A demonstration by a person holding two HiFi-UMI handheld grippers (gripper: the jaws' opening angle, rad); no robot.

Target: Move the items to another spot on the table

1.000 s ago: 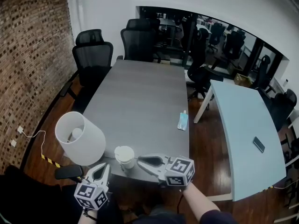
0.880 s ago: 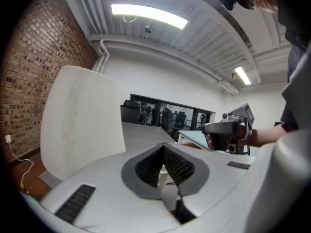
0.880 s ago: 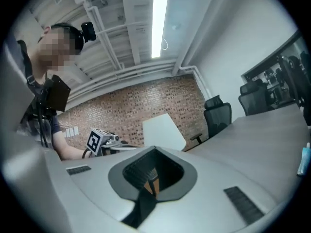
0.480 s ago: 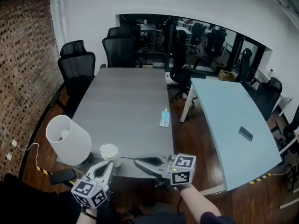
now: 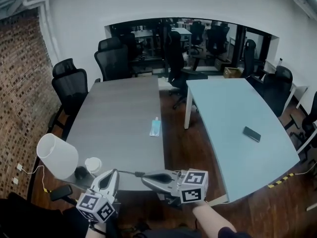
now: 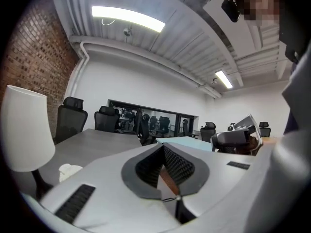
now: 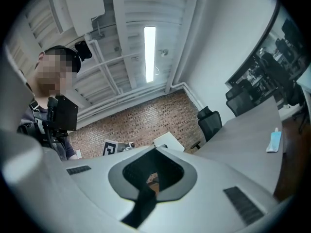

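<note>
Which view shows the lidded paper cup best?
The head view: the paper cup stands in full view on the grey table, at its near corner beside the base of the lamp. The left gripper view shows only its white lid at the lower left, the rest hidden. The right gripper view does not show it.

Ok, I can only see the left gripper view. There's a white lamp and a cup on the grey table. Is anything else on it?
Observer: Yes, the head view shows a small light blue item lying flat near the grey table's right edge.
Operator: Is there stuff on the pale blue table too?
Observer: A dark phone lies toward its right side.
</note>
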